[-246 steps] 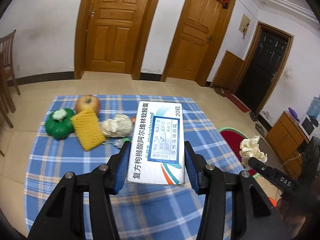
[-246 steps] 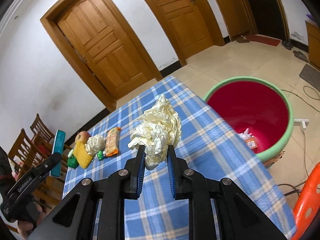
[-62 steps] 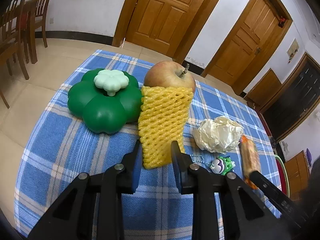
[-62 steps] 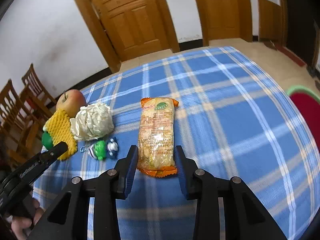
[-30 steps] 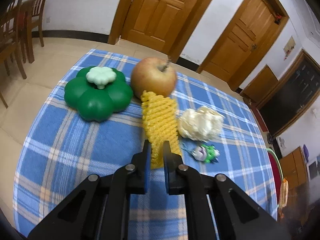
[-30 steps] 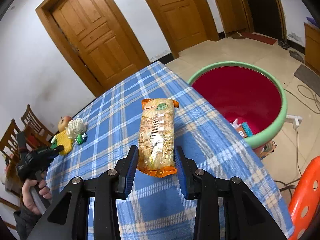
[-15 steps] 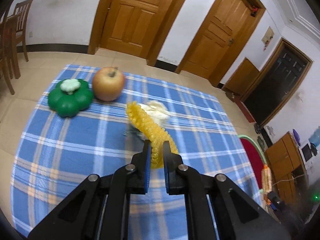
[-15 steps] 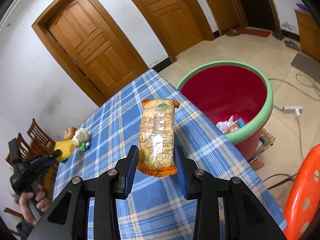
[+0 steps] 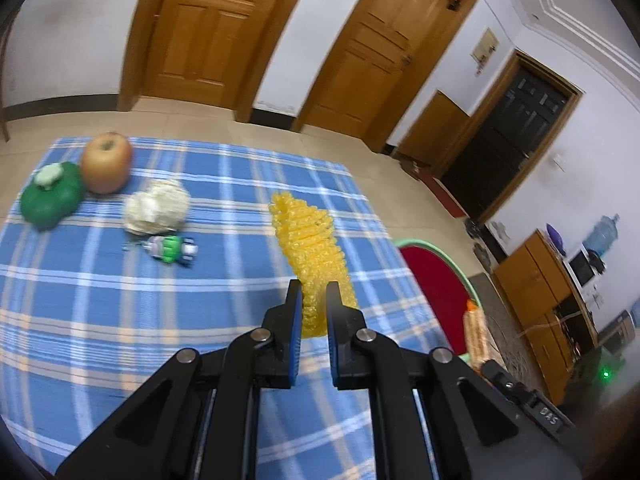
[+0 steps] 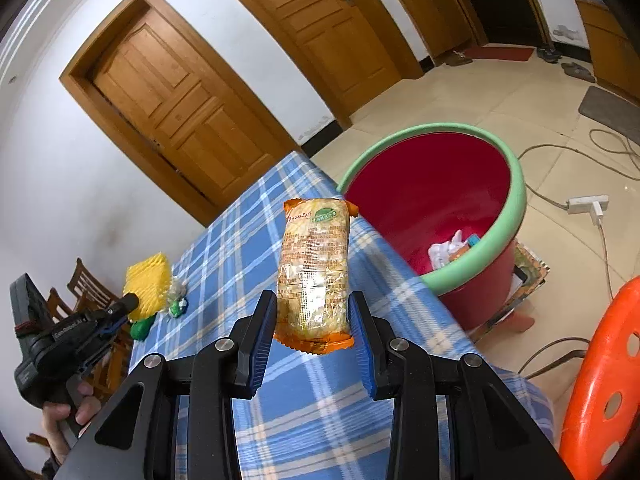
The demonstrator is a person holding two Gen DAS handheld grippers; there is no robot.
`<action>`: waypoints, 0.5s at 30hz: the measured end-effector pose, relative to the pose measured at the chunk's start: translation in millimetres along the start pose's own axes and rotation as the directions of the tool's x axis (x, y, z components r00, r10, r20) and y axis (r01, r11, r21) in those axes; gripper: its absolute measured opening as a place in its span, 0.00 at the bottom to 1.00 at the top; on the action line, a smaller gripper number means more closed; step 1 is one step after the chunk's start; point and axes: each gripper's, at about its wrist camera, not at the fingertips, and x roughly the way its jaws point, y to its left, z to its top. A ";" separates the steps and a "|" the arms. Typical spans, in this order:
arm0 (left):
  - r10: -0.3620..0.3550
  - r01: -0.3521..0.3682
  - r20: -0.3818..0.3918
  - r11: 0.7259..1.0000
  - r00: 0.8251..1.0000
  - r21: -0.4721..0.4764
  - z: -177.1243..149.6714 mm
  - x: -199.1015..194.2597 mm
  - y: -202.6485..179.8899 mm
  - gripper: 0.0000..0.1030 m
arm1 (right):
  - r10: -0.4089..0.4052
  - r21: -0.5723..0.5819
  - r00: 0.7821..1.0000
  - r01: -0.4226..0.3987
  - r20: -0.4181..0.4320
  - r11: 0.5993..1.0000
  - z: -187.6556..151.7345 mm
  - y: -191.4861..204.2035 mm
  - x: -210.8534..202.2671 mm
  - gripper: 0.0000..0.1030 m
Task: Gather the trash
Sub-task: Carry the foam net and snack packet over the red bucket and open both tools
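Left gripper (image 9: 311, 304) is clamped on the yellow foam net (image 9: 310, 248), lifted above the bench (image 9: 120, 320) beside the red bin (image 10: 436, 184). Right gripper (image 10: 312, 320) pinches the orange snack packet (image 10: 314, 268) near the bin's rim. Crumpled paper (image 9: 157, 208) lies farther from the bin, by the apple (image 9: 106, 162).

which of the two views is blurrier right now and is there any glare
Left wrist view: motion-smeared, the apple and crumpled paper soft, doorframes bowed by the fisheye. Right wrist view: sharper, with a bright glare patch on the snack packet held in the right gripper.
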 end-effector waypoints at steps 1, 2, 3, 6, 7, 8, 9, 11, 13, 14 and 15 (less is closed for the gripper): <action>-0.011 0.012 -0.008 1.000 1.000 0.008 0.0 3.4 -6.4 0.09 | -0.002 0.004 1.000 0.002 0.000 1.000 0.1 -1.7 -1.0 0.37; -0.018 0.018 -0.014 1.000 1.000 0.014 -0.3 6.3 -11.5 0.09 | -0.005 0.009 1.000 0.005 -0.001 1.000 1.0 -4.1 -0.9 0.37; -0.023 0.024 -0.019 1.000 1.000 0.020 -0.4 9.4 -16.4 0.09 | -0.008 0.010 1.000 0.008 -0.001 1.000 2.0 -5.9 -0.9 0.37; -0.039 0.041 -0.039 0.998 0.998 0.047 -1.0 19.7 -33.0 0.09 | -0.016 0.013 1.000 0.016 0.006 1.000 6.0 -10.5 -0.2 0.36; -0.045 0.048 -0.047 0.997 0.998 0.056 -1.4 23.5 -39.0 0.09 | -0.020 0.015 1.000 0.019 0.008 1.000 7.4 -10.9 -0.2 0.37; -0.048 0.051 -0.054 0.997 0.997 0.065 -1.6 27.4 -44.3 0.09 | -0.023 0.018 1.000 0.023 0.013 1.000 9.7 -13.3 -0.2 0.37; -0.049 0.053 -0.059 0.996 0.997 0.072 -0.1 32.0 -47.5 0.09 | -0.026 0.020 1.000 0.026 0.015 0.999 11.4 -14.9 0.5 0.37; -0.051 0.058 -0.072 0.994 0.996 0.089 -0.7 39.8 -56.9 0.09 | -0.035 0.027 0.999 0.034 0.019 0.999 17.3 -20.5 2.2 0.37; -0.055 0.063 -0.081 0.993 0.995 0.102 -1.2 46.8 -65.0 0.09 | -0.041 0.033 0.999 0.040 0.023 0.999 22.4 -24.6 4.1 0.37; -0.058 0.068 -0.086 0.992 0.995 0.110 -1.1 51.3 -70.0 0.09 | -0.045 0.037 0.999 0.044 0.025 0.998 26.0 -28.0 5.7 0.37; -0.061 0.071 -0.091 0.991 0.994 0.117 -0.9 55.9 -74.8 0.09 | -0.050 0.039 0.998 0.049 0.026 0.998 28.5 -29.9 7.0 0.37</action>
